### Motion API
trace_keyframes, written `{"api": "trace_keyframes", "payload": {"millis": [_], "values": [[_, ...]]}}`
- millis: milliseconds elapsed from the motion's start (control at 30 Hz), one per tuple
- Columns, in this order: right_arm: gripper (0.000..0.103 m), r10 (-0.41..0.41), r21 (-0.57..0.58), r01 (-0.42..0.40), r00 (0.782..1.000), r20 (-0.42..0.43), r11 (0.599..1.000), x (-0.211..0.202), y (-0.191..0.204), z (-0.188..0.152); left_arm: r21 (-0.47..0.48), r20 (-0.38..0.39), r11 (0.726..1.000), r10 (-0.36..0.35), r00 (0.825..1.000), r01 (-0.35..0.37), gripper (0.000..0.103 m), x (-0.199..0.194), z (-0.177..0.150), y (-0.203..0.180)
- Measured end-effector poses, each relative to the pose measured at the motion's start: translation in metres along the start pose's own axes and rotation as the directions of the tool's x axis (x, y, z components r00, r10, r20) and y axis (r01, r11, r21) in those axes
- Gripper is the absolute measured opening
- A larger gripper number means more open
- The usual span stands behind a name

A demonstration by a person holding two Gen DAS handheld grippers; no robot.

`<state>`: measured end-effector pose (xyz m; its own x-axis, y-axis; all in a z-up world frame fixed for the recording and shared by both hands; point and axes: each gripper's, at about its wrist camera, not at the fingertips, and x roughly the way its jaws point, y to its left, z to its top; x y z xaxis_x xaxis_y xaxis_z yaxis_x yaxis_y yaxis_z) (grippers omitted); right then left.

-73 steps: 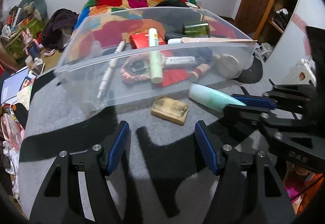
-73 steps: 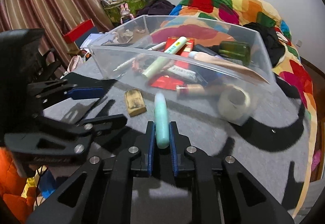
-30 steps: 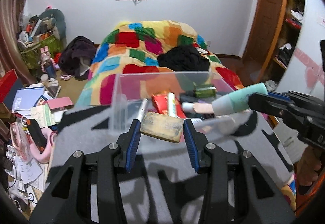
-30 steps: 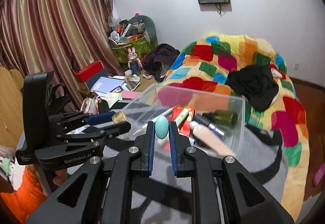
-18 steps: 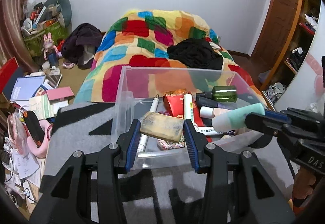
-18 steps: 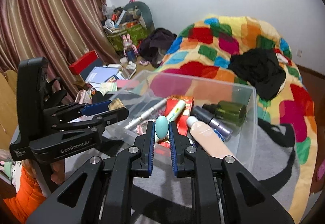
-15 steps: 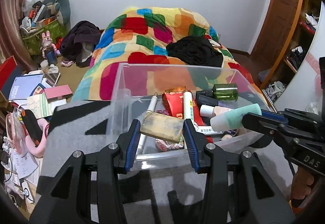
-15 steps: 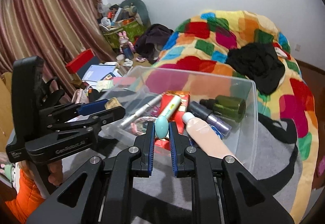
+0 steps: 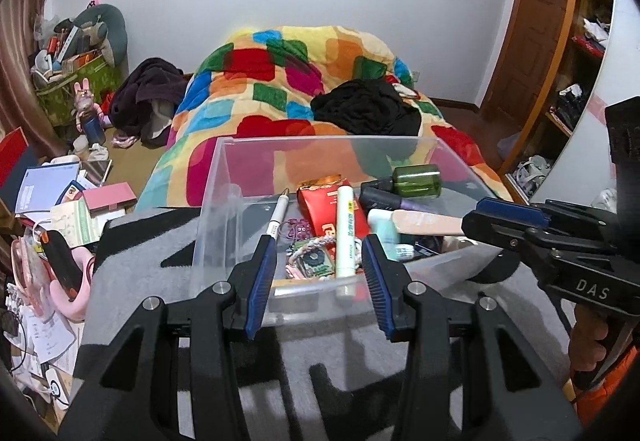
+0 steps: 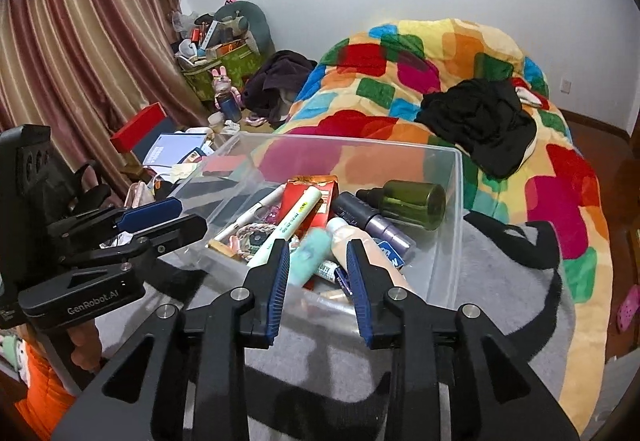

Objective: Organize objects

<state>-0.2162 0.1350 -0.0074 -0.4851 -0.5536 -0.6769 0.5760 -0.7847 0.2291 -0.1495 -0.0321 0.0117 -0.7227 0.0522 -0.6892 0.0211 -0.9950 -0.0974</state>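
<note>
A clear plastic bin (image 9: 320, 139) (image 10: 458, 201) stands on a grey and black blanket and holds several toiletries. My left gripper (image 9: 318, 277) (image 10: 188, 215) hovers over the bin's near wall, open, with nothing between its blue pads. The tan block (image 10: 221, 249) lies in the bin's near left corner. My right gripper (image 10: 318, 269) (image 9: 504, 217) hangs over the bin's right side and its jaws are opening. The mint tube (image 10: 310, 257) (image 9: 384, 229), blurred, sits loose among the items below and between the pads, which do not press on it.
In the bin lie a green bottle (image 10: 412, 199), a red packet (image 9: 324, 209), a pale green tube (image 9: 346, 229), a pen (image 9: 276, 221) and a peach tube (image 9: 424, 221). Behind is a bed with a patchwork quilt (image 9: 280, 81). Floor clutter (image 9: 60, 201) fills the left.
The tan block has left the left jaws and now lies in the bin. The right jaws have parted and let the mint tube drop into the bin. The right gripper came lower.
</note>
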Motion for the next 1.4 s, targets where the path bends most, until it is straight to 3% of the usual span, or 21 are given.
{"api": "trace_keyframes", "payload": {"millis": [133, 267, 333, 400, 600, 800, 1400], "values": [[0.027, -0.019, -0.025, 0.02, 0.999, 0.029, 0.999, -0.014, 0.007, -0.005, 0.004, 0.033, 1.0, -0.007, 0.999, 0.007, 0.046, -0.016, -0.006, -0.004], [0.027, -0.048, -0.047, 0.052, 0.996, 0.074, 0.998, -0.031, 0.016, -0.013, 0.009, 0.079, 1.0, -0.018, 0.997, 0.017, 0.057, -0.032, -0.014, -0.009], [0.033, -0.066, -0.051, 0.071, 0.993, 0.101, 0.996, -0.04, 0.021, -0.017, 0.019, 0.092, 1.0, -0.026, 0.995, 0.024, 0.061, -0.038, -0.018, -0.012], [0.046, -0.084, -0.045, 0.09, 0.988, 0.132, 0.995, -0.049, 0.025, -0.021, 0.029, 0.106, 0.999, -0.021, 0.994, 0.018, 0.067, -0.043, -0.023, -0.015], [0.064, -0.126, -0.035, 0.135, 0.973, 0.192, 0.99, -0.067, 0.032, -0.032, 0.024, 0.153, 1.0, -0.01, 0.988, 0.006, 0.085, -0.054, -0.034, -0.018], [0.069, -0.14, -0.022, 0.147, 0.974, 0.179, 0.989, -0.065, 0.033, -0.044, 0.026, 0.154, 1.0, -0.009, 0.988, 0.005, 0.09, -0.057, -0.042, -0.018], [0.069, -0.117, 0.032, 0.114, 0.986, 0.122, 0.993, -0.049, 0.022, -0.062, 0.009, 0.126, 0.999, -0.036, 0.991, 0.036, 0.091, -0.05, -0.055, -0.018]]}}
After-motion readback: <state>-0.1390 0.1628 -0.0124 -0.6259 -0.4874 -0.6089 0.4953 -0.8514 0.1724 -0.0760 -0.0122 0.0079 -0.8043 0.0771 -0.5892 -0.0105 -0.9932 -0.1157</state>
